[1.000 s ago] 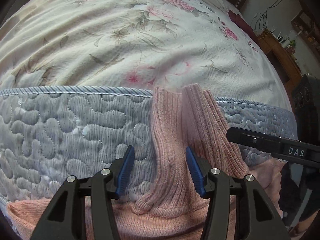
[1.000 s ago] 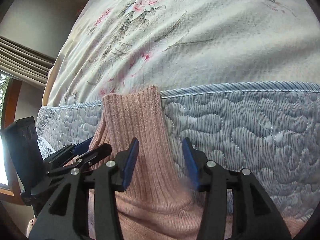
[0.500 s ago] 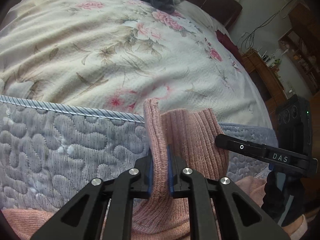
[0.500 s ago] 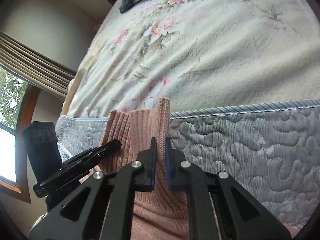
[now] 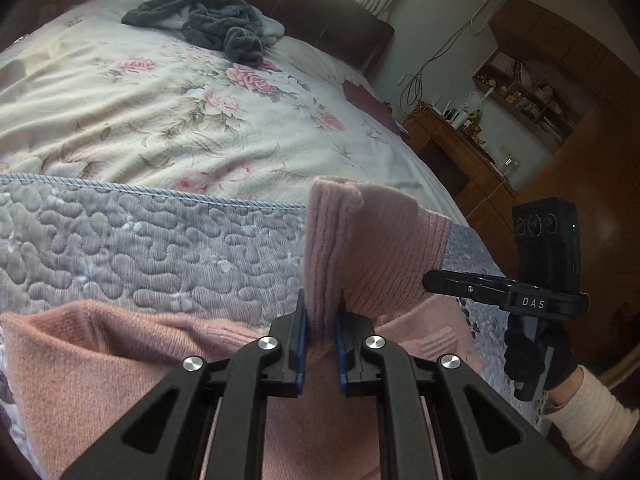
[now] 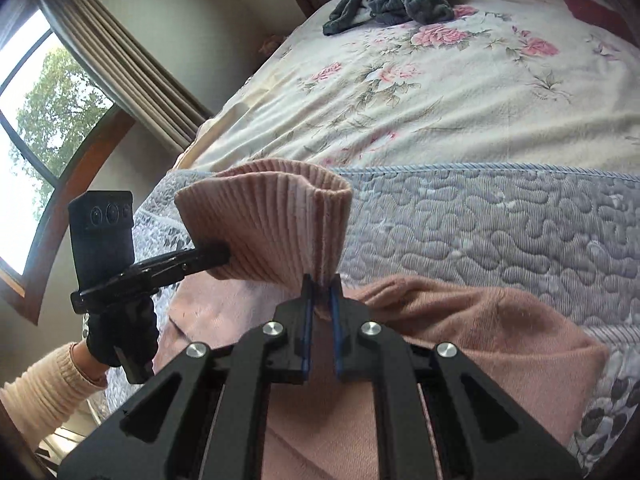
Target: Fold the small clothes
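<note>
Claws both face the bed (image 5: 168,128) from its near edge, each held level and pointing across the mattress. Left claw (image 5: 321,320) has its blue-padded jaws pressed nearly together on a ribbed fold of the pink sweater (image 5: 360,248), the knit standing up between the jaws and rising above them. Right claw (image 6: 321,292) is closed in the same way on the other end of that ribbed band (image 6: 272,216), which curves upward in an arc from one claw to the other. In the right wrist view the left claw appears at the left, carried by a hand in a black glove (image 6: 120,332) with a cream ribbed sleeve (image 6: 44,388) behind it; in the left wrist view the right claw shows at the right, likewise held by a gloved hand (image 5: 536,356). Remainder of the sweater lies slack below both claws, draped over the grey quilted border (image 5: 120,240) at the bed's edge. Beyond it, the floral bedspread (image 6: 460,92) is spread flat, with a dark grey garment (image 5: 216,24) heaped at the far end near the headboard.
</note>
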The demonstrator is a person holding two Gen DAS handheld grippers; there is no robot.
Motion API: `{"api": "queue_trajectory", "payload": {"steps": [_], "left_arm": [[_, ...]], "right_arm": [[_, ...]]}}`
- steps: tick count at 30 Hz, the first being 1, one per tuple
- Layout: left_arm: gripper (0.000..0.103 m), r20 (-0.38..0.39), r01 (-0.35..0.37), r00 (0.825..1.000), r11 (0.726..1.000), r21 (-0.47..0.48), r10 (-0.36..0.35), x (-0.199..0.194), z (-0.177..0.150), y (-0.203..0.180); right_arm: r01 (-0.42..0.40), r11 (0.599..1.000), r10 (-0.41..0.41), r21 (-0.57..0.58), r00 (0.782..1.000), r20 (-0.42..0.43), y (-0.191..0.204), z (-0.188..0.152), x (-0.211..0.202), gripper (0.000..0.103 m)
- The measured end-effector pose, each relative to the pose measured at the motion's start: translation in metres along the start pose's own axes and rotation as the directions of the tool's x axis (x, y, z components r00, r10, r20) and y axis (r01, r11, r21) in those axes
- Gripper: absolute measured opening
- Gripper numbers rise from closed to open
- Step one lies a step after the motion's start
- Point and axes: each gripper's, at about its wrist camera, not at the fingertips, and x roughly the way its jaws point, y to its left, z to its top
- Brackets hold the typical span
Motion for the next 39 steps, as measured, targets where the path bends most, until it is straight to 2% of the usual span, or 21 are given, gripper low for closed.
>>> {"api": "queue_trajectory", "payload": {"steps": [7, 13, 15, 17, 18, 20, 21, 24, 26, 27, 28, 29, 34, 38, 39], "left_arm": [[0.012, -0.127, -0.013, 0.992, 1.0, 0.017, 0.015, -0.01, -0.062, 0.001], [0.014, -0.237, -0.026, 0.971, 0.999, -0.02, 0.02, -0.023, -0.107, 0.018], [0.015, -0.221, -0.023, 0.975, 0.998, -0.05, 0.011, -0.031, -0.105, 0.024], [0.026, -0.193, -0.023, 0.981, 0.995, -0.097, 0.004, -0.032, -0.094, 0.029], [0.035, -0.186, -0.033, 0.983, 0.992, -0.125, 0.01, -0.029, -0.087, 0.031], [0.039, -0.169, -0.026, 0.986, 0.984, -0.174, -0.004, -0.019, -0.071, 0.034], [0.044, -0.171, -0.026, 0.985, 0.98, -0.196, -0.008, -0.011, -0.064, 0.036], [0.045, -0.197, -0.06, 0.98, 0.971, -0.233, 0.014, 0.013, -0.051, 0.039], [0.042, -0.196, -0.067, 0.98, 0.963, -0.26, 0.015, 0.024, -0.047, 0.043], [0.036, -0.198, -0.07, 0.98, 0.961, -0.266, 0.017, 0.029, -0.046, 0.043], [0.018, -0.207, -0.087, 0.978, 0.962, -0.26, 0.032, 0.033, -0.044, 0.043], [0.011, -0.211, -0.098, 0.976, 0.964, -0.247, 0.045, 0.037, -0.042, 0.042], [0.011, -0.149, -0.15, 0.981, 0.976, -0.159, 0.127, 0.032, -0.023, 0.042], [0.012, -0.209, -0.153, 0.971, 0.969, -0.195, 0.112, 0.043, -0.027, 0.057], [0.012, -0.202, -0.146, 0.974, 0.967, -0.21, 0.103, 0.041, -0.029, 0.058]], "right_arm": [[0.066, 0.99, -0.08, -0.124, 0.99, -0.112, 0.03, -0.061, 0.005, 0.008], [0.053, 0.995, -0.068, -0.08, 0.977, -0.2, 0.024, -0.097, -0.004, 0.011], [0.053, 0.998, -0.059, -0.034, 0.981, -0.184, 0.018, -0.095, -0.013, 0.013], [0.032, 0.999, -0.027, 0.027, 0.987, -0.161, 0.013, -0.082, -0.017, 0.022], [0.029, 0.998, -0.02, 0.053, 0.989, -0.148, 0.011, -0.074, -0.016, 0.026], [0.031, 0.994, -0.017, 0.104, 0.991, -0.13, 0.005, -0.058, -0.007, 0.04], [0.033, 0.991, -0.016, 0.132, 0.991, -0.129, 0.001, -0.052, 0.001, 0.041], [0.064, 0.973, -0.029, 0.221, 0.987, -0.16, -0.016, -0.038, 0.028, 0.048], [0.066, 0.964, -0.018, 0.259, 0.983, -0.182, -0.025, -0.036, 0.045, 0.047], [0.057, 0.959, -0.003, 0.278, 0.981, -0.192, -0.029, -0.037, 0.052, 0.043], [0.038, 0.955, 0.02, 0.295, 0.981, -0.194, -0.032, -0.037, 0.058, 0.025], [0.024, 0.954, 0.036, 0.3, 0.98, -0.194, -0.033, -0.036, 0.062, 0.009], [0.057, 0.951, -0.018, 0.304, 0.992, -0.129, -0.041, -0.021, 0.058, 0.007], [0.096, 0.946, -0.048, 0.31, 0.986, -0.161, -0.049, -0.019, 0.066, 0.008], [0.105, 0.948, -0.055, 0.301, 0.984, -0.17, -0.047, -0.02, 0.067, 0.008]]}}
